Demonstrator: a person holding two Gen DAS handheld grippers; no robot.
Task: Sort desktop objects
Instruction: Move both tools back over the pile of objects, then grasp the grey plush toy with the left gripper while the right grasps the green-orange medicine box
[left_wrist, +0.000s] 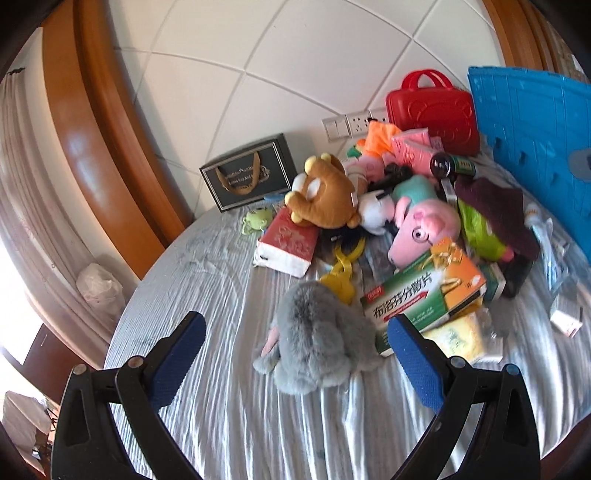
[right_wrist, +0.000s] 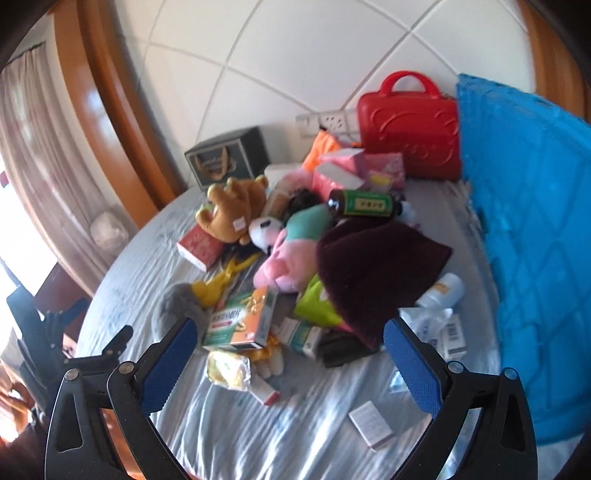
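Note:
A heap of objects lies on a round table with a grey cloth. My left gripper is open, just above a grey plush toy at the near edge of the heap. A green and orange medicine box leans beside its right finger. Behind sit a brown bear plush and a pink pig plush. My right gripper is open too, hovering over the medicine box, a dark maroon cloth and a yellow packet. The left gripper shows at the left edge.
A red case, a blue crate and a dark gift box stand at the back by the wall. A brown bottle, a red box and small white boxes lie around.

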